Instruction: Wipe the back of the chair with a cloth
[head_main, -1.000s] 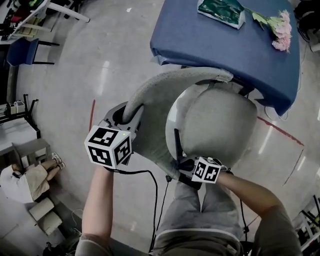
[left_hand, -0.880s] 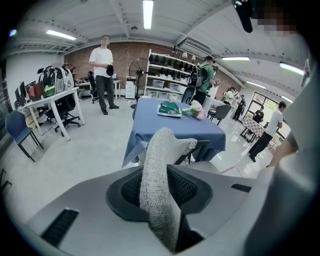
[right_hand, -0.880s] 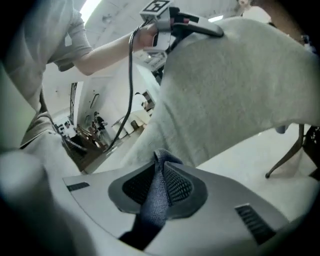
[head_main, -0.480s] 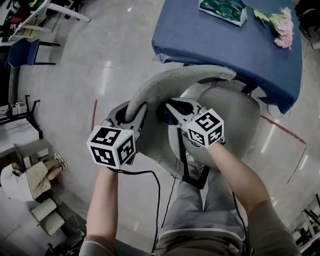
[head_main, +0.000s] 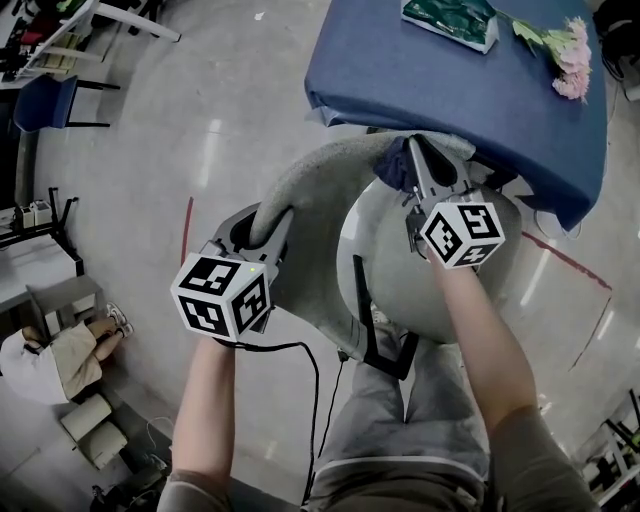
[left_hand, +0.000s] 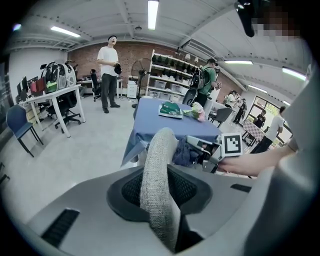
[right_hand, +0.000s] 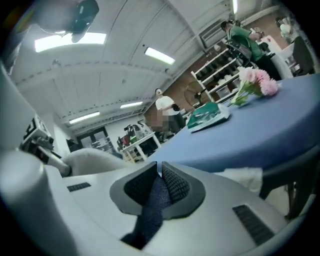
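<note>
While the chair back (head_main: 305, 185) is kept clamped at its near-left rim between the jaws of the left gripper (head_main: 262, 222), the right gripper (head_main: 414, 160), closed on the dark blue cloth (head_main: 391, 172), has been swept from the backrest's low near end up along the inner face. The cloth is now held against the far end, beside the blue table (head_main: 450, 95). One pass over the inner face is judged complete, with the outer face probably left to be wiped.
</note>
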